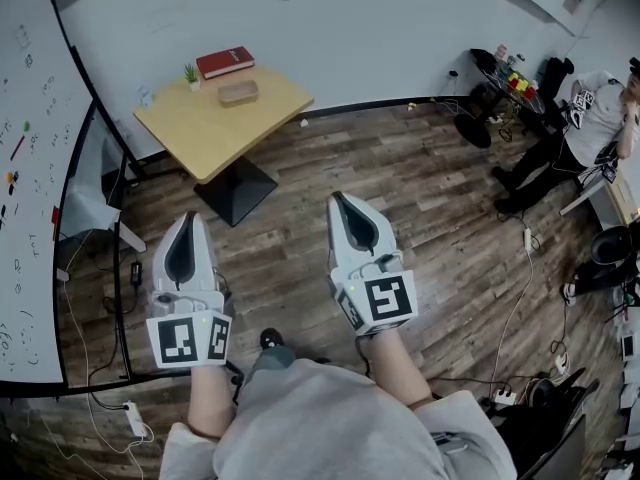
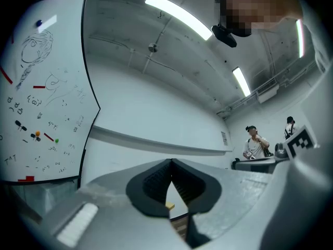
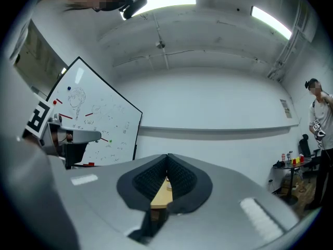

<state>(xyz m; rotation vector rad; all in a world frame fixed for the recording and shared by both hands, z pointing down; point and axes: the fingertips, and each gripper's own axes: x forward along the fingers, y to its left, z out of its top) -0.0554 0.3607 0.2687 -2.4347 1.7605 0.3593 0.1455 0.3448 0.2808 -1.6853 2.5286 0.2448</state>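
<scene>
Both grippers, left gripper (image 1: pixel 187 216) and right gripper (image 1: pixel 338 198), sit side by side at lower centre of the head view, jaws pressed together at the tips and holding nothing. A whiteboard (image 1: pixel 25 168) fills the left edge, its scribbles too small to read. At upper left, well apart from them, the worktop (image 1: pixel 215 133) carries a red book (image 1: pixel 224 62) with no legible title, a brown tray (image 1: pixel 238 92) and a small potted plant (image 1: pixel 191 73).

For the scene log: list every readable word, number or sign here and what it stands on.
Whiteboard: handwritten marks and sketches, too small to read.
Red book: cover print too small to read.
Wall notice: blurred, unreadable.
Cubes on the left gripper and right gripper: black-and-white square markers, no letters.
Nothing can be quoted.
</scene>
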